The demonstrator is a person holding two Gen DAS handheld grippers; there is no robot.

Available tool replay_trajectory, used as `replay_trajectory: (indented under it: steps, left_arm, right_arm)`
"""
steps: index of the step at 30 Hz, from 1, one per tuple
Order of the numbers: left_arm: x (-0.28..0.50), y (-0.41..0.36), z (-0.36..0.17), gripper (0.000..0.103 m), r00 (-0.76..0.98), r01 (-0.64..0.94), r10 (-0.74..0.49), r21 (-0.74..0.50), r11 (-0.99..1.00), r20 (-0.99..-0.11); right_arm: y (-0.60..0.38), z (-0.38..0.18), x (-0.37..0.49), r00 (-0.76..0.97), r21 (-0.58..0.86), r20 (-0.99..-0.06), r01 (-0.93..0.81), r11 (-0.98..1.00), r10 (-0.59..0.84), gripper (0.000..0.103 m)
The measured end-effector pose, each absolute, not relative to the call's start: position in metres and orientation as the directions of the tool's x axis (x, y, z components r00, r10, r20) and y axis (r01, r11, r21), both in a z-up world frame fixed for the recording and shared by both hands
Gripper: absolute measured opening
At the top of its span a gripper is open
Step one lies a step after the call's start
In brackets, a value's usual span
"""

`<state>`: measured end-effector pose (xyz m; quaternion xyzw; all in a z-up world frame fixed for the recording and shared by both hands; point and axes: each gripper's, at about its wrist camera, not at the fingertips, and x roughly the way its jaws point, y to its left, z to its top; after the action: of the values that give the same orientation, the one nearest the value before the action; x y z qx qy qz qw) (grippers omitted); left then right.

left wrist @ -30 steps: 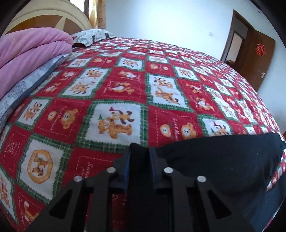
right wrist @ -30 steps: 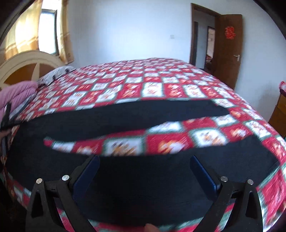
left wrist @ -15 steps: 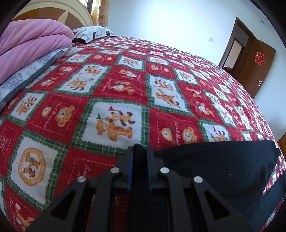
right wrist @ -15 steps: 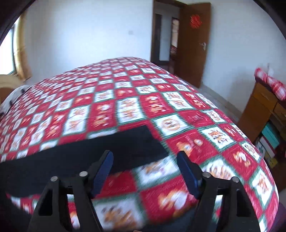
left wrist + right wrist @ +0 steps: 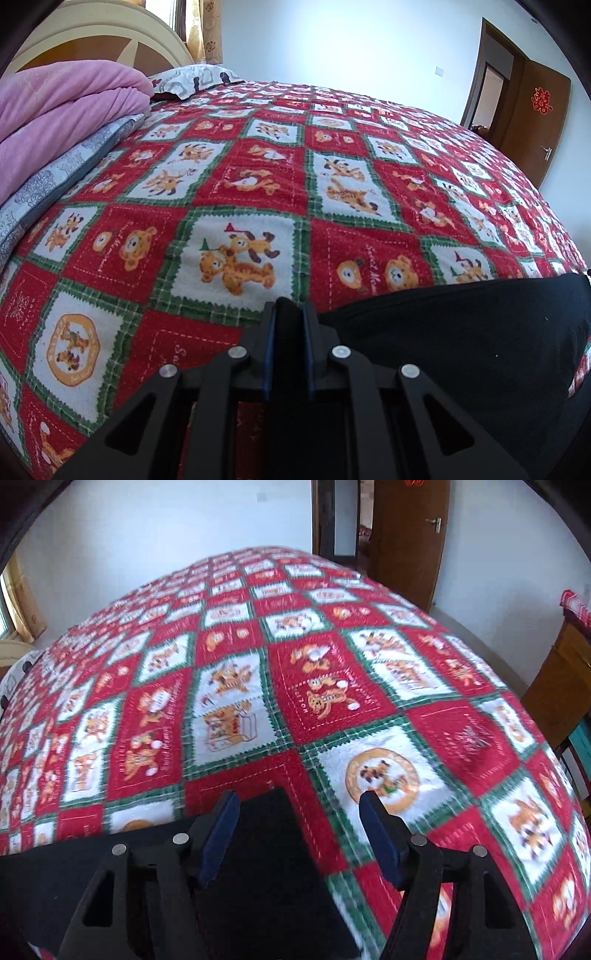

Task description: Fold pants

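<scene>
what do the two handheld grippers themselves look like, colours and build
Both look alike. The left gripper and right gripper are matte black, with angular arms pierced by triangular cut-outs and pinned by round silver rivets. Each finger carries a flat dark blue pad on its inner face. No cables, markings, hands or sleeves show in either view.

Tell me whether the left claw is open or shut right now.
Shut. The left claw has its blue pads pressed together on a pinch of the black pants lying on the quilt.
</scene>
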<state>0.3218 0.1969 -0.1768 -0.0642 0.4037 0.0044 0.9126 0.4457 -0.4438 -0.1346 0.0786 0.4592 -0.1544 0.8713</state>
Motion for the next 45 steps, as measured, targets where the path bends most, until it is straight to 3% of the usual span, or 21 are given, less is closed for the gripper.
replay_trajectory:
  steps: [4, 6, 10, 13, 29, 45]
  left_arm:
    - [0.321, 0.196, -0.177, 0.015, 0.675, -0.061, -0.043, -0.114, 0.992, -0.736]
    - [0.322, 0.196, -0.177, 0.015, 0.675, -0.060, -0.038, -0.107, 0.992, -0.736]
    - [0.323, 0.196, -0.177, 0.015, 0.676, -0.061, -0.033, -0.101, 0.993, -0.736]
    - [0.323, 0.194, -0.177, 0.015, 0.673, -0.061, -0.029, -0.095, 0.994, -0.739]
    - [0.318, 0.202, -0.165, 0.013, 0.688, -0.047, -0.088, -0.166, 0.985, -0.720]
    - [0.251, 0.228, -0.123, 0.011, 0.824, 0.094, -0.273, -0.354, 0.930, -0.497]
  right_arm:
    - [-0.448, -0.154, 0.459, 0.490, -0.003, -0.856, 0.317, 0.948, -0.166, 0.068]
    - [-0.445, -0.158, 0.461, 0.479, -0.027, -0.860, 0.301, 0.953, -0.176, 0.061]
    - [-0.444, -0.158, 0.461, 0.494, 0.027, -0.863, 0.258, 0.966, -0.108, 0.022]
    - [-0.438, -0.155, 0.460, 0.501, 0.055, -0.862, 0.241, 0.969, -0.075, 0.008]
    - [-0.432, -0.106, 0.433, 0.604, 0.068, -0.793, 0.225, 0.972, -0.084, 0.007]
    - [-0.416, -0.043, 0.337, 0.774, 0.072, -0.630, 0.141, 0.987, -0.064, 0.007]
